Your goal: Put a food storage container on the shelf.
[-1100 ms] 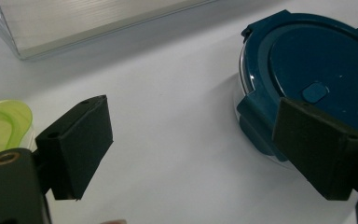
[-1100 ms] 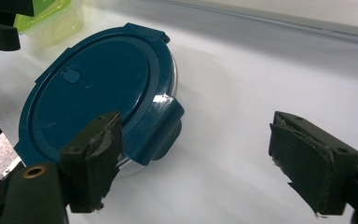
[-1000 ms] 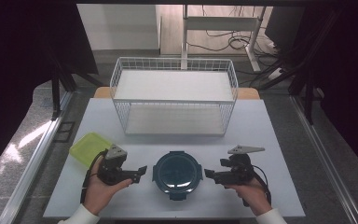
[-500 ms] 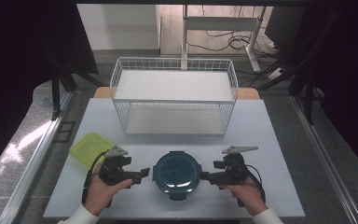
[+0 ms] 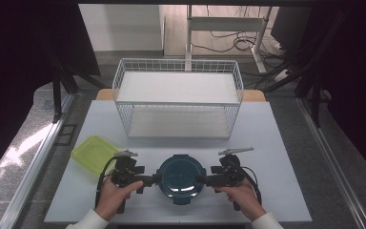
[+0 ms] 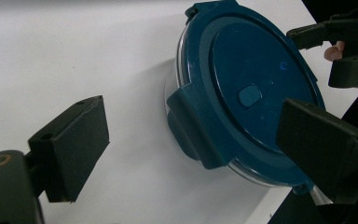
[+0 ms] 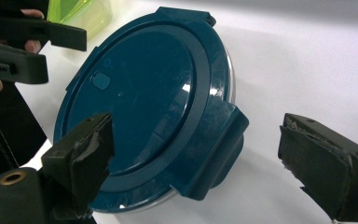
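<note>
A round container with a dark blue lid (image 5: 181, 177) sits flat on the white tabletop (image 5: 276, 143), close to the near edge and midway between two hand-held grippers. Being round, it has no long axis; its lid faces straight up, and four locking flaps stick out from the rim, one toward each gripper, one toward the person and one away. A small oval button (image 6: 249, 95) sits at the lid's centre, and clear walls show beneath the rim.

The left gripper (image 5: 153, 179) comes in level from the container's left side, its jaws spread wide around the left flap (image 6: 193, 128) without touching it; one jaw lies over the lid's edge, the other over bare tabletop. The right gripper (image 5: 203, 180) mirrors it from the opposite side, jaws having just been opening and now standing wide on either side of the right flap (image 7: 216, 149), pressing on nothing. A hand (image 5: 116, 193) and white sleeve hold each tool from the bottom of the high view.

A yellow-green tray (image 5: 94, 153) lies on the tabletop just behind the left gripper. Farther back, a white wire basket (image 5: 178, 98) stands across the tabletop's far half, well apart from the container.
</note>
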Available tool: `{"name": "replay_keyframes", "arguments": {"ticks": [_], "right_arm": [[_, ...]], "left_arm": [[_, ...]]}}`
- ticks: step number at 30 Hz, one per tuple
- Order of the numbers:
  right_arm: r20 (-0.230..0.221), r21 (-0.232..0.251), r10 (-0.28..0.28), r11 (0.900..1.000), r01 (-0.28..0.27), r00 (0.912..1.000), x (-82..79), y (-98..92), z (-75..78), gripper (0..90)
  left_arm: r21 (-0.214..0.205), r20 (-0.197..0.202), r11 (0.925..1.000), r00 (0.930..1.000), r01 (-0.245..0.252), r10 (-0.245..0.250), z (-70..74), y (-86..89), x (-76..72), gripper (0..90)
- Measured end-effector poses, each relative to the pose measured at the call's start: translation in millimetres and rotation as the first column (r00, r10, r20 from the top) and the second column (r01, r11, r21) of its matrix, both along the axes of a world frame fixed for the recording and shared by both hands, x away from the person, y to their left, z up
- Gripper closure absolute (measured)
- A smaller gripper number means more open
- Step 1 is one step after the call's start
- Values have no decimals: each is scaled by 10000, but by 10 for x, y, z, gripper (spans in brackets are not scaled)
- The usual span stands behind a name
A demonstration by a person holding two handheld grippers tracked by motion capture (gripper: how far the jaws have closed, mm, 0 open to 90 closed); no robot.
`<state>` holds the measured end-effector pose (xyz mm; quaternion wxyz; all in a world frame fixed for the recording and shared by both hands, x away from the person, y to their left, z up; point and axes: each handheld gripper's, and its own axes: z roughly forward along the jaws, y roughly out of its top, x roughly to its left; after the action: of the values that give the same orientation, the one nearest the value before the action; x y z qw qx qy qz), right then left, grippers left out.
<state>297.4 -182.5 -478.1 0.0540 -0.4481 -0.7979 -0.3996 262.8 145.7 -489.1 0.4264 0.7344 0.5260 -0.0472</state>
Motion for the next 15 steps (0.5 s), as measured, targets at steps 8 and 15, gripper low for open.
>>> {"name": "replay_keyframes", "arguments": {"ticks": [8,15], "right_arm": [[-520,19,-119,9999,120,9986,44,52,-89,85],[-965,269,-92,9996,119,9953,58,77,-143,86]], "left_arm": [[-788,-865,9965,9957,273,-341,-136,-103,102,80],[-968,-1107,9947,9929,337,-444,-202,-155,138,82]]}}
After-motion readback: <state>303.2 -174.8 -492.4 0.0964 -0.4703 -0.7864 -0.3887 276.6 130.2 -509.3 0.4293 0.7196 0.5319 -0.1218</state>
